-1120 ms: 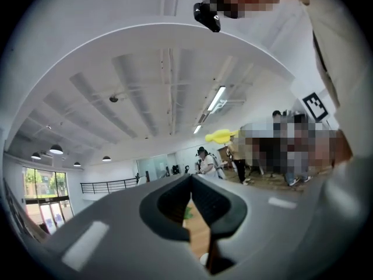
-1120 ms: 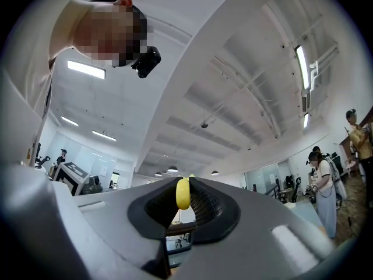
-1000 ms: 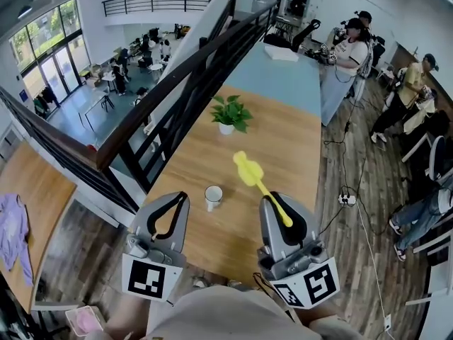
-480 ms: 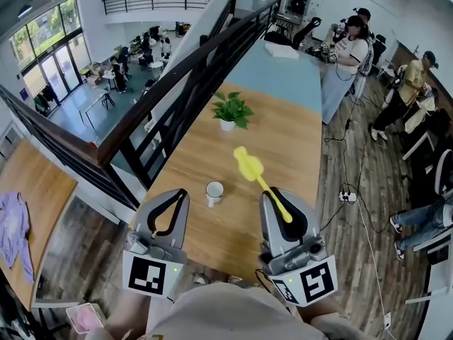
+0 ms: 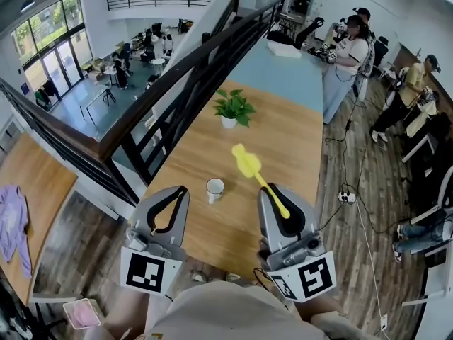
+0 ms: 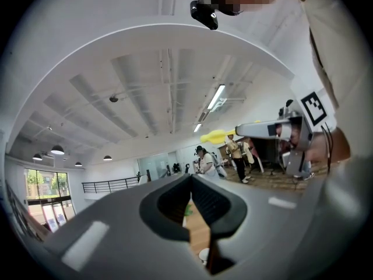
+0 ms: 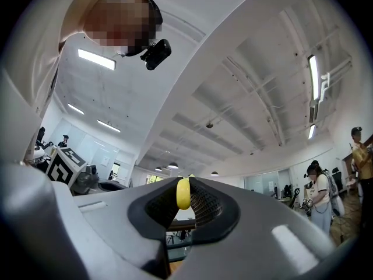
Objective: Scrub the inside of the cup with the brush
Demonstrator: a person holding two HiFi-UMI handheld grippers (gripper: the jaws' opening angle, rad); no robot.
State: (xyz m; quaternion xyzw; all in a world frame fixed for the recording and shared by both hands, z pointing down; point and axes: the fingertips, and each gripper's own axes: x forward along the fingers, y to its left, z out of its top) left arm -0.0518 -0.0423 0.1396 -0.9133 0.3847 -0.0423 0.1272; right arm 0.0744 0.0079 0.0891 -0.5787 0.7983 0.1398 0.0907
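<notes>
2 tools hover at the table (image 5: 287, 129) edge: left tool (image 5: 182, 192) closed empty, right tool (image 5: 276, 192) clamping brush (image 5: 247, 163).

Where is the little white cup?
In the head view the cup stands on the wooden table, just right of the left gripper and left of the yellow brush.

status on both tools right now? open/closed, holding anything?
Left tool: closed, nothing in it.
Right tool: closed on the handle of the yellow brush.
</notes>
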